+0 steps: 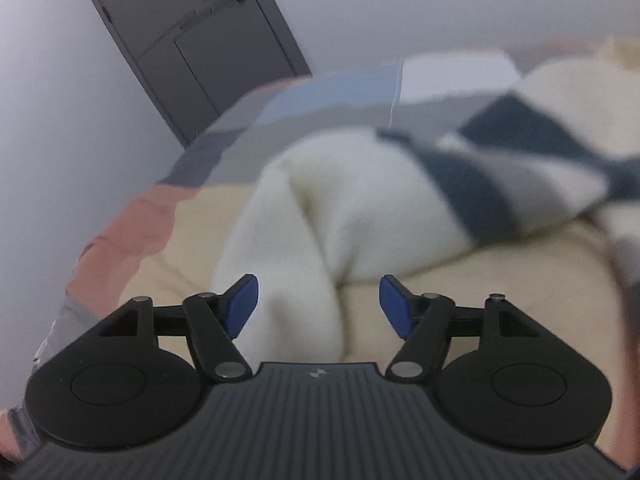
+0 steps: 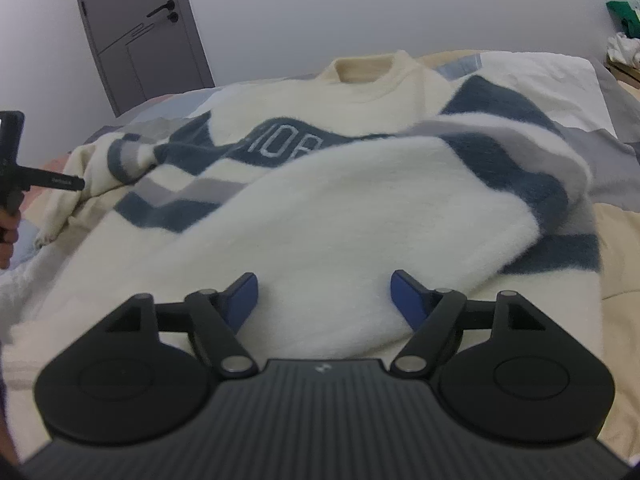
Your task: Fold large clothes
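Grey door (image 2: 136, 36) in pale wall (image 2: 360, 4) behind patchwork bed (image 2: 616, 216).

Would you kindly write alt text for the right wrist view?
A cream sweater with blue and grey stripes lies on a bed, one sleeve folded across its front. The right gripper hovers open above the sleeve; a grey door stands behind.

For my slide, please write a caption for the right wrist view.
Open right tongs over a cream sweater with blue-grey stripes, spread on a bed.
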The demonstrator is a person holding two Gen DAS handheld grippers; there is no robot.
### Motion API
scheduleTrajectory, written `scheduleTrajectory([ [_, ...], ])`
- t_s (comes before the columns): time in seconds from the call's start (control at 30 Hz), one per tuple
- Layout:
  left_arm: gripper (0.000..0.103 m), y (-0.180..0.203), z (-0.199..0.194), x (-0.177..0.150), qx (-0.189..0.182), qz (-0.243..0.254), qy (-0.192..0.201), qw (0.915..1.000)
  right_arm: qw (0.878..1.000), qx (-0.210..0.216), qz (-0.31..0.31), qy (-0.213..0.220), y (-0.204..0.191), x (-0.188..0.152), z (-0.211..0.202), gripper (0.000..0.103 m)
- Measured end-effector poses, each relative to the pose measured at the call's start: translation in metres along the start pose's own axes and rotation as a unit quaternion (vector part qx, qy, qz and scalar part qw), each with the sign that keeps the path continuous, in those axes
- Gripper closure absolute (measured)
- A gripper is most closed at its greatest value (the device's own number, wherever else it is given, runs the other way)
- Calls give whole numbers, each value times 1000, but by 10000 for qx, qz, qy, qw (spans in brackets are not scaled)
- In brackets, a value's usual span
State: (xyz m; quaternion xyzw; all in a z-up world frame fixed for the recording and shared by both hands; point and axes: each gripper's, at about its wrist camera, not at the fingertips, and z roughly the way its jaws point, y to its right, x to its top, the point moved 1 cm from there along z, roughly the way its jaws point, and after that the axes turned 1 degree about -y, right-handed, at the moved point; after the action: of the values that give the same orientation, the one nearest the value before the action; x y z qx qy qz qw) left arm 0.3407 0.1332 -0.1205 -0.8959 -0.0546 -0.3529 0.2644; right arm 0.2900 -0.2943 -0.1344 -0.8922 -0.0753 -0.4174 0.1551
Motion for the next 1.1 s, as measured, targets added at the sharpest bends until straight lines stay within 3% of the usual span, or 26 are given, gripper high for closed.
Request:
scheduleTrajectory([
  [0.17,31,2,25,-19,685,164,-442,9965,9998,102,135,43,5,0,2,27],
  [0.23,43,-7,23,-17,789,-53,-509,9956,9997,139,162,73,6,0,2,27],
  [0.27,68,-12,21,-14,840,-163,-521,9950,9997,161,174,80,7,0,1,27],
  [0.3,85,-18,17,-12,874,-281,-525,9944,9996,186,192,85,8,-1,1,27],
  [0.37,93,-27,11,-6,885,-449,-509,9938,9996,209,178,100,8,-1,1,27],
  [0.53,95,-51,-35,32,574,-707,-136,9958,9998,142,-54,144,3,-1,-1,27],
  [0.63,95,-60,-89,61,153,-710,313,9969,9993,316,131,144,11,-2,-7,27],
  [0.73,96,-72,-146,90,-565,-1128,776,9890,9979,460,423,197,19,-2,-17,27],
  [0.87,96,-59,-216,118,-1539,-1360,1229,9709,9981,392,389,275,17,-4,-30,27],
  [1.0,96,-3,-275,134,-2425,-1071,1628,9504,9981,288,371,398,19,-7,-45,27],
  [1.1,96,46,-306,129,-3143,-1010,1799,9266,9972,154,534,509,29,-9,-58,27],
])
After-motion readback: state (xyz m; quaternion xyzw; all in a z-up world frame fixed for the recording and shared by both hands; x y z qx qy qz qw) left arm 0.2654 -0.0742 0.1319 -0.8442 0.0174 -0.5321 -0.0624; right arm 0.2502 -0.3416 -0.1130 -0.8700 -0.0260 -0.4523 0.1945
